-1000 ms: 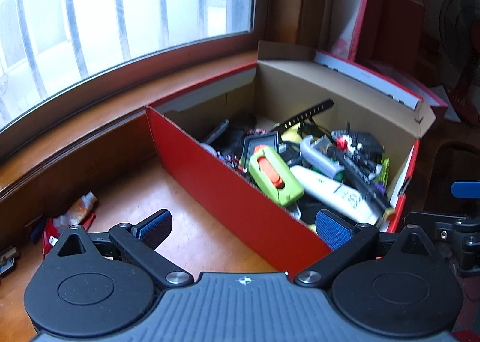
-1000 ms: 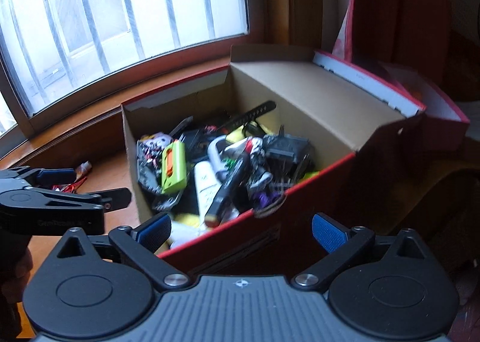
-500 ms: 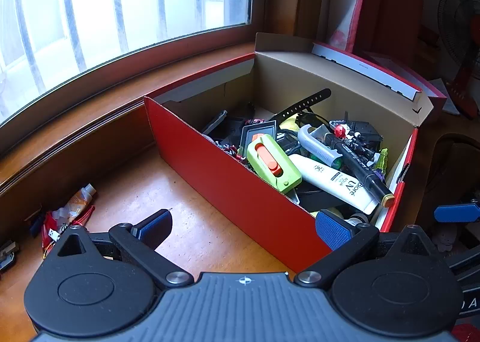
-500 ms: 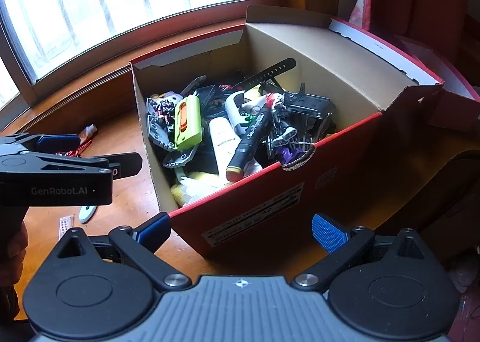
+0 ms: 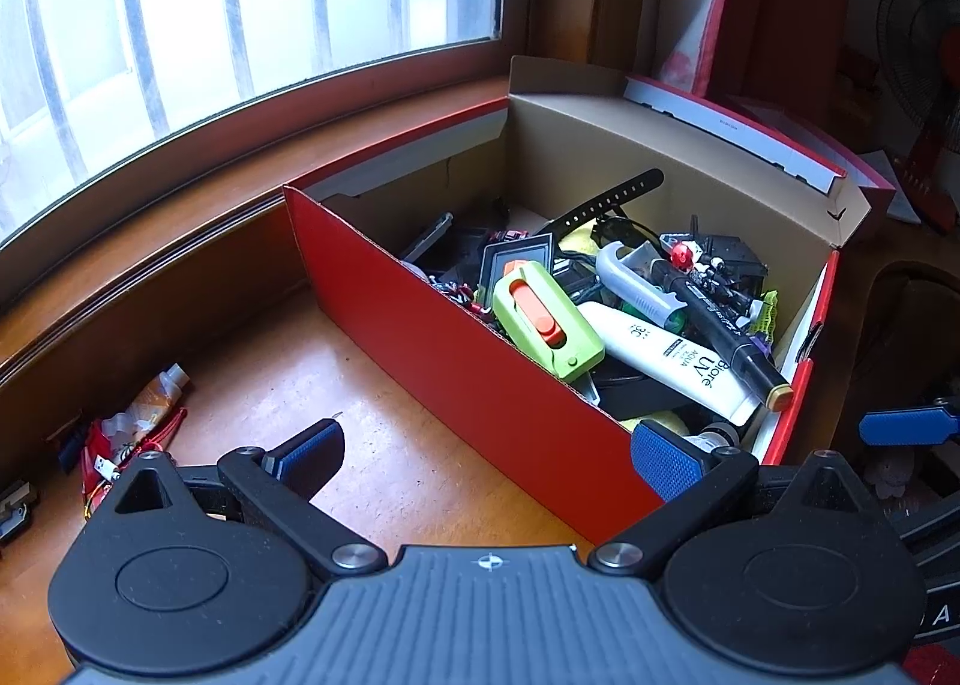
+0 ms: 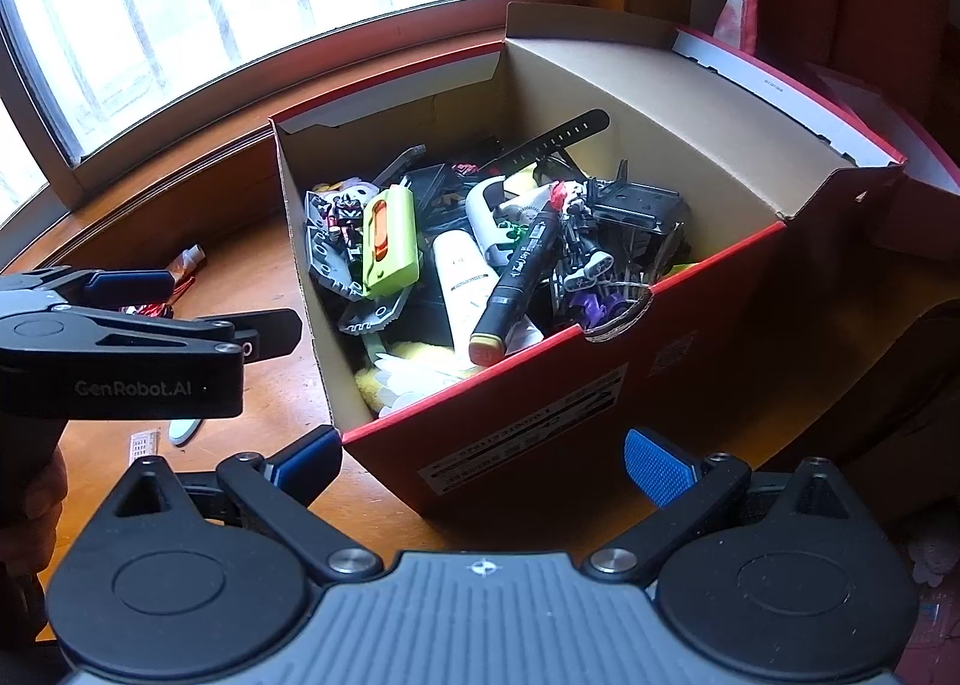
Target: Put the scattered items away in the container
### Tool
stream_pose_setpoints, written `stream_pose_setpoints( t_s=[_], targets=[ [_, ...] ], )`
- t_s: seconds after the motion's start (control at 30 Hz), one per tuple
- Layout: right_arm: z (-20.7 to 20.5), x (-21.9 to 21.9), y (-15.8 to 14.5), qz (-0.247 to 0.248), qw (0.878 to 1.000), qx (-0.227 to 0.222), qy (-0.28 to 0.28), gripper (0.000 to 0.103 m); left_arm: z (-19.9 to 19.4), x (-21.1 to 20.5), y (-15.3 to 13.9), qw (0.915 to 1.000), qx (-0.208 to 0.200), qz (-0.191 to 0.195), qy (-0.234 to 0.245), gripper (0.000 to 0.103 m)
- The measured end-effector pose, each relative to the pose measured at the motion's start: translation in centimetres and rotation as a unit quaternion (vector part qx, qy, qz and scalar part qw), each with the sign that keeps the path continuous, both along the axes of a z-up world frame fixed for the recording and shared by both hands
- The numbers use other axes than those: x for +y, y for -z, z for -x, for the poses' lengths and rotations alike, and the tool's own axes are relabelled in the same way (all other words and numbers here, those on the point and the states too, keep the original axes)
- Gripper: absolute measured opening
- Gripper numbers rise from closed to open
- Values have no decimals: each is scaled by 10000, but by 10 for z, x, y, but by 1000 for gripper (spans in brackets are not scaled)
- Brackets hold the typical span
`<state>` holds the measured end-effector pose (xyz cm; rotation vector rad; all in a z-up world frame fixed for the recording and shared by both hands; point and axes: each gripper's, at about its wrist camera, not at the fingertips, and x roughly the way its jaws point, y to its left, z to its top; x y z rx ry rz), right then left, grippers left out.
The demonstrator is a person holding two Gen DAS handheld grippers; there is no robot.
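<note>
Here the red box sits ahead of both grippers' spread, empty fingers.

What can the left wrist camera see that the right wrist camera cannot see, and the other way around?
Only the left wrist view shows a standing fan at the far right and a small metal piece at the left edge of the table.

Only the right wrist view shows the white label on the box's red end wall, a small white oval on the table, and the left gripper from the side, open and empty.

Both show the red cardboard box, the green case, the white tube, the black marker and the wrappers.
</note>
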<state>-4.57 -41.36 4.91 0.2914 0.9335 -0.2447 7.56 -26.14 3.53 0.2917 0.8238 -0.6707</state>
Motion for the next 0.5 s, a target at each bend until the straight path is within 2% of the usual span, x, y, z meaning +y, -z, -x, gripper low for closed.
stream_pose_setpoints(
  t_s=[0.5],
  targets=[
    [1,1,2,-8,10000,23,-36,102,2,-2,1,10000,11,-16,32,103]
  ],
)
